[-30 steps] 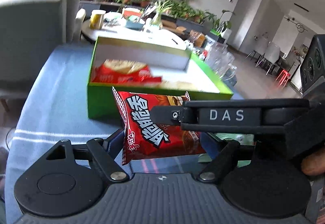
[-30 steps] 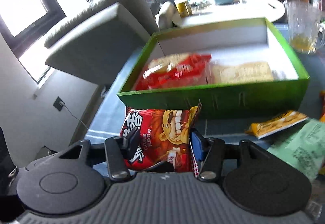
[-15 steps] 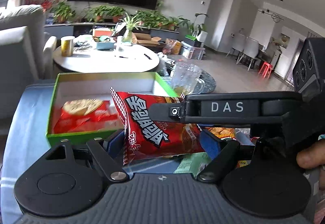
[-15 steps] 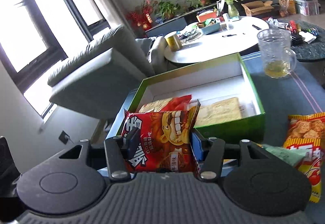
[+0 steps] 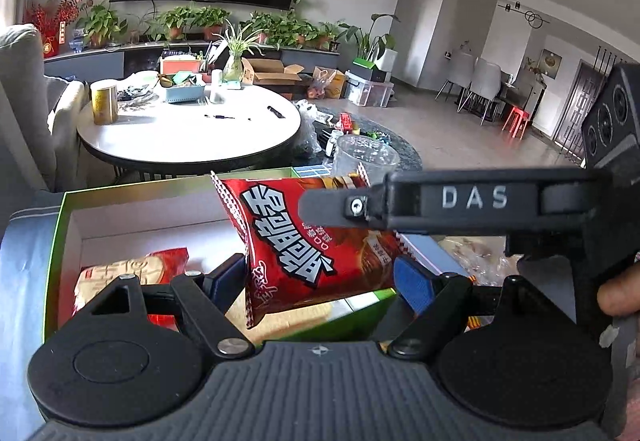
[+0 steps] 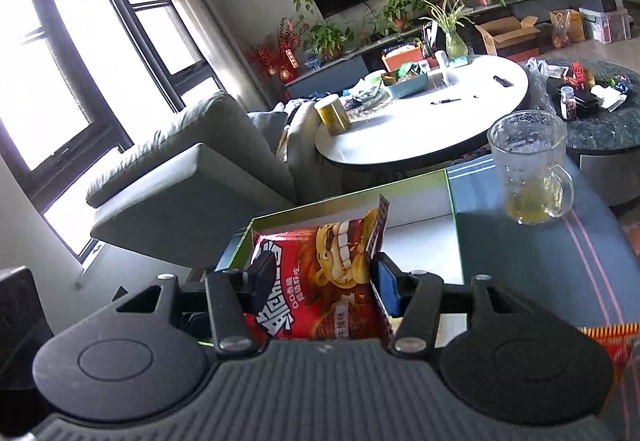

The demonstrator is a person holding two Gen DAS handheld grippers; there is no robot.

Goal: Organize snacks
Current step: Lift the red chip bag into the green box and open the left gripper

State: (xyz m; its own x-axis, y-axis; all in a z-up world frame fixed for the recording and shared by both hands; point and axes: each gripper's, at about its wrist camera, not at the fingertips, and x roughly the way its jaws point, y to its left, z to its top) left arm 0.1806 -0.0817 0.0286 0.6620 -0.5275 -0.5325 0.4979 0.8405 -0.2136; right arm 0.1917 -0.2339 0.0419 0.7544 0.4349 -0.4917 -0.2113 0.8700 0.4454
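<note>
Item 1, left gripper (image 5: 320, 277): I hold it tilted downward over the green box (image 5: 60, 225). Its fingers (image 5: 224, 277) pinch the red snack bag (image 5: 308, 241) by its two side edges; the bag stands upright, lettering upside down to my view, raised above the box's near right part.

Item 2, right gripper (image 6: 320, 281): tilted downward likewise, with its fingers (image 6: 386, 283) pinching the same red snack bag (image 6: 324, 277) across its width, cartoon face showing. In the left wrist view this gripper crosses from the right as a black bar marked DAS, its tip lying against the bag's upper right; a fingertip of my hand (image 5: 618, 293) shows at the far right edge.

Item 3, green box: open-topped, white inside, on the blue-clothed desk (image 6: 532, 265). A red-and-cream packet (image 5: 132, 269) lies in its near left part.

Item 4, glass mug (image 6: 528, 169): upright on the desk, right of the box and apart from it, with a little yellow liquid at the bottom.

Item 5, loose snack packets (image 5: 476, 257): on the desk right of the box, partly hidden.

Item 6, round white table (image 5: 188, 129): beyond the desk, cluttered.
</note>
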